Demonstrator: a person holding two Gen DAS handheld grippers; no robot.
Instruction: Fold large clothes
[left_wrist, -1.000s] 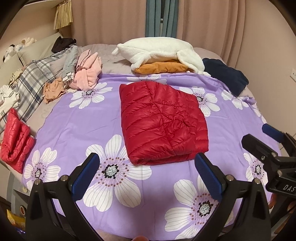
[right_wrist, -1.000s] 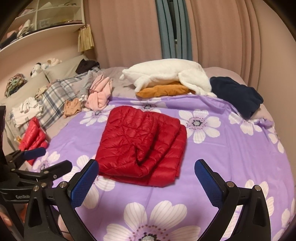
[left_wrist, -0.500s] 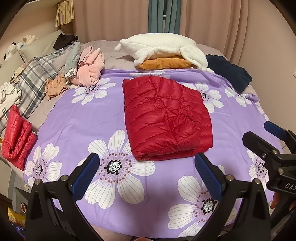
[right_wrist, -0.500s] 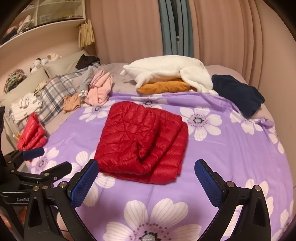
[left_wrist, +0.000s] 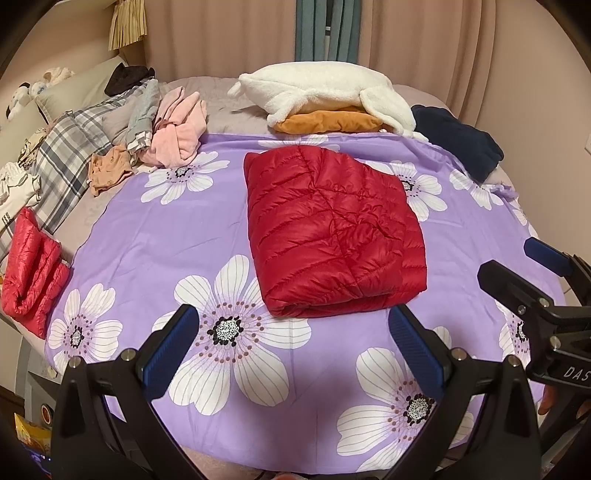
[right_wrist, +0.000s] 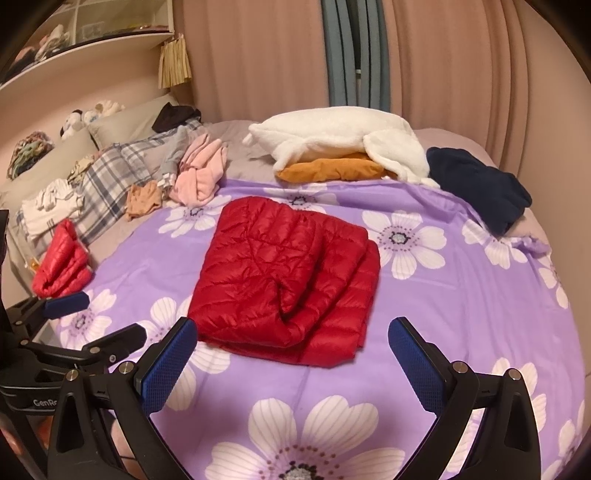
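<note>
Red down jacket (left_wrist: 332, 232) lies folded, centre of purple floral sheet (left_wrist: 155, 240). Left gripper (left_wrist: 293, 349) at 6 o'clock of jacket, jaws wide, empty, above sheet. Right gripper (right_wrist: 291, 354) likewise wide, empty. Second red jacket (left_wrist: 31, 266) at 9 o'clock, bed edge.

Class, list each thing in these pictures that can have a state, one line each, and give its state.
Red puffer jacket: folded, flat on the floral sheet.
Left tool: open, empty.
Right tool: open, empty.
Small red puffer: bundled at the bed edge.
Pink garment: crumpled, unfolded.
White fleece: lying on an orange garment.
</note>
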